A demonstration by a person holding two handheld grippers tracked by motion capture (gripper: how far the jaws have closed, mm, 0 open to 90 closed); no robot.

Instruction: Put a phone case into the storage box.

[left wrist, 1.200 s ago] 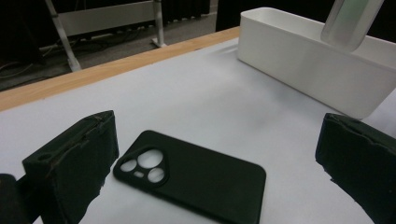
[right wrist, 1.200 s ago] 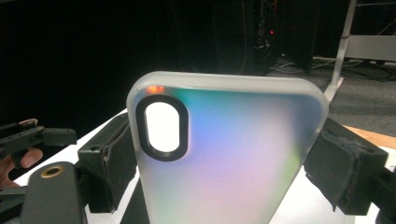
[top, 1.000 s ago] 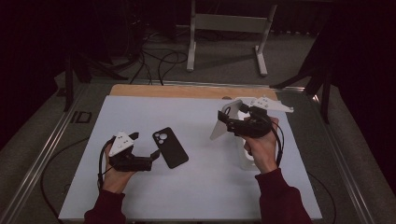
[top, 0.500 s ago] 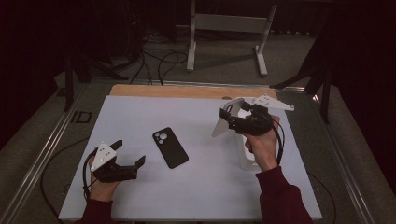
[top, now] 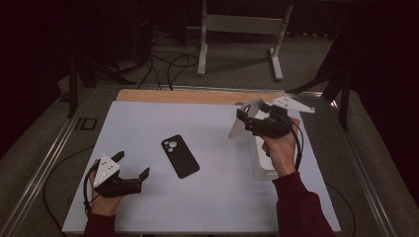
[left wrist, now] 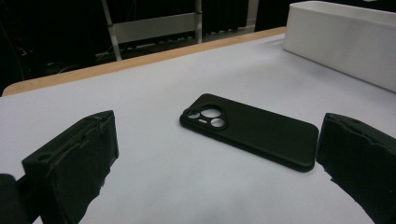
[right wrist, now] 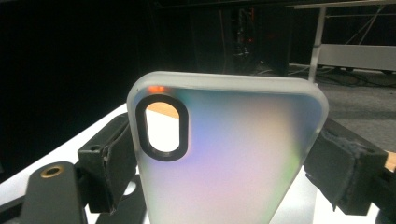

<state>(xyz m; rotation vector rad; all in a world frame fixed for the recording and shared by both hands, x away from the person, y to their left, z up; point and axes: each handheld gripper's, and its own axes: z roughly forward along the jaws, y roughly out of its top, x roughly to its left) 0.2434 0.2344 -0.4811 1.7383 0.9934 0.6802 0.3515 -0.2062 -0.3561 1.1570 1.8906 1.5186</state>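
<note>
Right claw (top: 245, 120): raised above the table's (top: 217, 207) right side, clamped across the width of a frosted phone case (right wrist: 229, 154); both pads press its long edges, and the case stands upright with its oval camera cut-out at the upper left in the right gripper view.
Left claw (top: 132, 167): low over the table's near left, jaws spread wide with nothing between them.
Phone (top: 180, 155): black, lying flat and face down near the middle of the table, lenses toward the far edge; apart from both claws, just ahead of the left one's open jaws.
White box (top: 264, 160): on the table beneath the right hand (top: 280, 148).
</note>
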